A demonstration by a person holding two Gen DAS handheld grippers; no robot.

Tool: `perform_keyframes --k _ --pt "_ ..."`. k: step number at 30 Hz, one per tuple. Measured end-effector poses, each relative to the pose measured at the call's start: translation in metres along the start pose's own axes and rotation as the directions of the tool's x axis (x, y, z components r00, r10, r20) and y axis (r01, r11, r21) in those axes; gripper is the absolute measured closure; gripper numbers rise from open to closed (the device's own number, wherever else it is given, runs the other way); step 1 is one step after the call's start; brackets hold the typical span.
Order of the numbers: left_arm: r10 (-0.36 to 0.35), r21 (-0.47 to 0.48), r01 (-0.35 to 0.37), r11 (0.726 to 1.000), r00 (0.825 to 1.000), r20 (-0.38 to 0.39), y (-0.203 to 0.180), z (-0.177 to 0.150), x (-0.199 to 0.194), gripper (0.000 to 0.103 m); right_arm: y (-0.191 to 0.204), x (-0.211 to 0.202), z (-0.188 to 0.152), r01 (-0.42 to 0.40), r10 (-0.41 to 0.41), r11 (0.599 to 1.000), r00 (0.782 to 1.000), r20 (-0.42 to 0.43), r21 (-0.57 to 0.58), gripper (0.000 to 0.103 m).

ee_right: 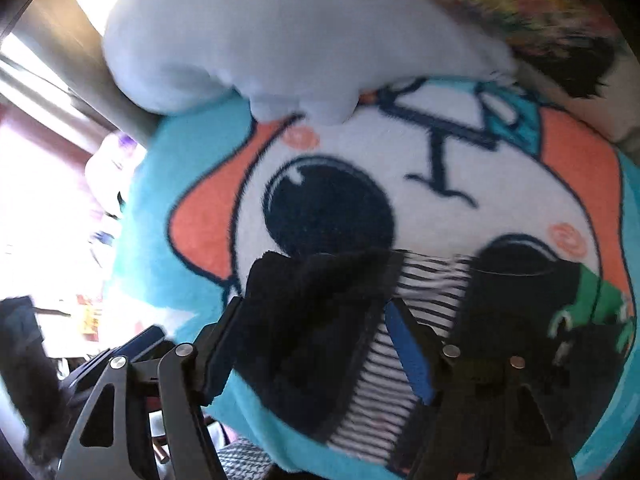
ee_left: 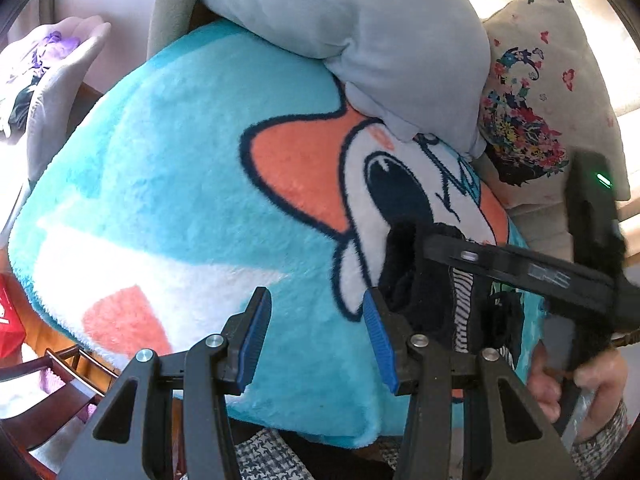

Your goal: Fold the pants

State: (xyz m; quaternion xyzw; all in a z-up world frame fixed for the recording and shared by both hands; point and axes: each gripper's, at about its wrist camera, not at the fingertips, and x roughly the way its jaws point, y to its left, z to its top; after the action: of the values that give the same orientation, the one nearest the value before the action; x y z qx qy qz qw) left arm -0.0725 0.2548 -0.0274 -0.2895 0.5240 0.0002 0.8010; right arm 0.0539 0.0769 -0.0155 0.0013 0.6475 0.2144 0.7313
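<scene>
The pants (ee_right: 320, 320) are black fleece with a black-and-white striped lining and a green print. They lie bunched on a turquoise cartoon blanket (ee_right: 400, 168). In the right wrist view my right gripper (ee_right: 312, 328) is wide open, with the bunched black fabric lying between its fingers. In the left wrist view my left gripper (ee_left: 316, 332) is open and empty over the blanket (ee_left: 180, 152). The pants (ee_left: 424, 292) sit just right of its right finger. The right gripper's body (ee_left: 520, 268) crosses over them.
A pale blue pillow (ee_left: 352, 32) rests on the blanket's far side, and a floral cushion (ee_left: 536, 92) lies at the far right. Clothes (ee_left: 44, 60) are piled at the far left. Dark wooden furniture (ee_left: 52, 376) stands at the lower left. A checked fabric (ee_left: 264, 456) shows under the blanket's near edge.
</scene>
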Motion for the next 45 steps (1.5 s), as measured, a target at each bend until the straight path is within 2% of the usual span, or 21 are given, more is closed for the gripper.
perform_keyframes --k 4,9,12,14,15,16,20,27,28,29,30,38,41,45 --pt "-0.005 0.016 0.005 1.000 1.000 -0.006 0.003 -0.003 -0.001 0.056 0.015 0.031 0.006 0.074 -0.075 0.997 0.995 -0.058 -0.014 0.026" --pt "-0.025 0.041 0.026 0.999 0.999 -0.026 -0.003 -0.004 0.006 0.056 0.018 0.049 0.007 0.160 -0.159 0.987 0.983 -0.089 0.006 0.026" --pt "-0.047 0.044 0.049 0.998 0.998 -0.051 -0.008 -0.003 0.016 0.056 0.024 0.057 0.010 0.205 -0.206 0.978 0.973 -0.105 -0.023 0.027" --pt "-0.057 0.051 0.061 0.997 0.996 -0.062 -0.012 -0.004 0.020 0.056 0.031 0.061 0.011 0.238 -0.248 0.967 0.963 -0.107 -0.091 0.040" --pt "-0.060 0.055 0.064 0.996 0.996 -0.065 -0.013 -0.004 0.021 0.056 0.034 0.059 0.012 0.240 -0.251 0.965 0.962 -0.105 -0.107 0.061" --pt "-0.066 0.063 0.071 0.996 0.996 -0.067 -0.016 -0.004 0.022 0.056 0.034 0.057 0.013 0.235 -0.248 0.965 0.963 -0.102 -0.119 0.074" --pt "-0.101 0.110 0.109 0.988 0.992 -0.070 -0.030 -0.006 0.026 0.056 0.020 0.039 0.007 0.158 -0.165 0.983 0.984 -0.067 -0.092 0.078" --pt "-0.177 0.250 0.202 0.947 0.977 -0.117 -0.077 -0.012 0.056 0.057 0.004 0.017 -0.002 0.059 -0.061 0.997 0.998 -0.035 -0.049 0.078" --pt "-0.187 0.259 0.215 0.942 0.974 -0.128 -0.083 -0.012 0.059 0.061 0.003 0.012 -0.003 0.040 -0.041 0.999 0.999 -0.032 -0.035 0.078" --pt "-0.205 0.267 0.237 0.934 0.968 -0.141 -0.090 -0.013 0.059 0.069 -0.001 0.008 -0.005 0.018 -0.018 1.000 1.000 -0.025 -0.021 0.078" --pt "-0.216 0.275 0.251 0.928 0.964 -0.152 -0.097 -0.013 0.059 0.084 -0.007 0.003 -0.006 0.000 0.000 1.000 1.000 -0.018 -0.012 0.078" --pt "-0.257 0.340 0.291 0.894 0.956 -0.143 -0.153 -0.020 0.036 0.085 -0.046 -0.056 -0.017 -0.131 0.125 0.990 0.988 0.089 0.058 0.078" --pt "-0.269 0.378 0.312 0.872 0.949 -0.163 -0.182 -0.029 0.034 0.085 -0.068 -0.078 -0.021 -0.179 0.166 0.979 0.977 0.136 0.094 0.078" --pt "-0.247 0.445 0.317 0.837 0.946 -0.210 -0.227 -0.047 0.048 0.085 -0.106 -0.099 -0.035 -0.210 0.180 0.967 0.964 0.194 0.145 0.078"
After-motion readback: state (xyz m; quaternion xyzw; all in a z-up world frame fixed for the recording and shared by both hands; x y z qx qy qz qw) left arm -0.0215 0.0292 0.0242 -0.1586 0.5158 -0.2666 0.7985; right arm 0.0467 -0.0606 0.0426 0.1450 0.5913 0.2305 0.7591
